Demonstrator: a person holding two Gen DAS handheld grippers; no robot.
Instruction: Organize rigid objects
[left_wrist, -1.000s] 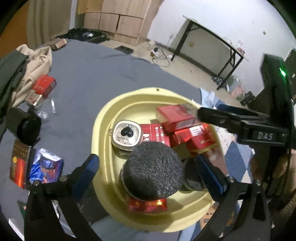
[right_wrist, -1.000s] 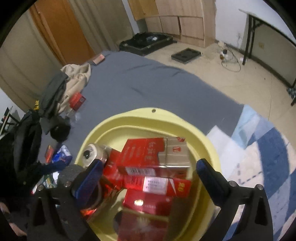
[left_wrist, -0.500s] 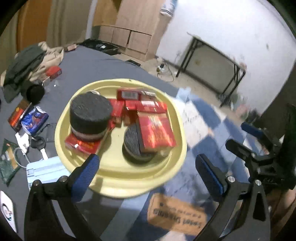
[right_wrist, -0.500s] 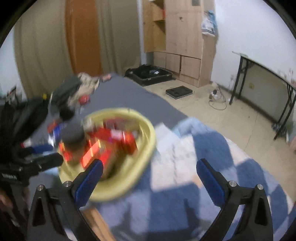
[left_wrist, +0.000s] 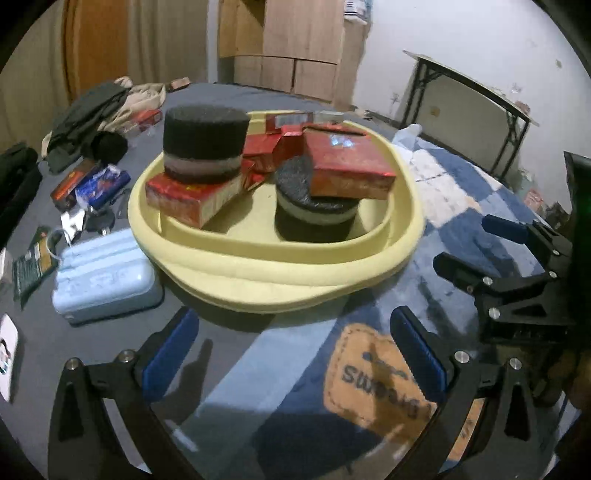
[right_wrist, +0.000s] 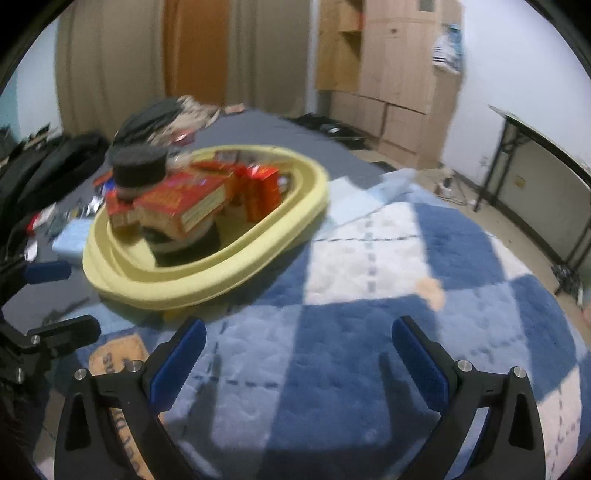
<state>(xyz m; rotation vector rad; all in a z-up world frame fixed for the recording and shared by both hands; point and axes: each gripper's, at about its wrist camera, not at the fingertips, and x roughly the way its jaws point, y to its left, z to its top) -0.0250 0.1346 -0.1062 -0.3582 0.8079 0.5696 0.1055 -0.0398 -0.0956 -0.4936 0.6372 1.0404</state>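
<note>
Centrally, oval yellow tray (left_wrist: 280, 284), bristly discs (left_wrist: 206, 122)

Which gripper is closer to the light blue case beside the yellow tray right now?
Left. The left gripper hangs just right of the light blue case; the right gripper sits over the blue-and-white rug, beyond the yellow tray.

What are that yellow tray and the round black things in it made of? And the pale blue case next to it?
The yellow tray looks like matte moulded plastic or foam, with thick rounded rims. The round black pucks seem spongy or fibrous, with a fuzzy top and a pale middle layer. The pale blue case looks like hard glossy ribbed plastic.
</note>
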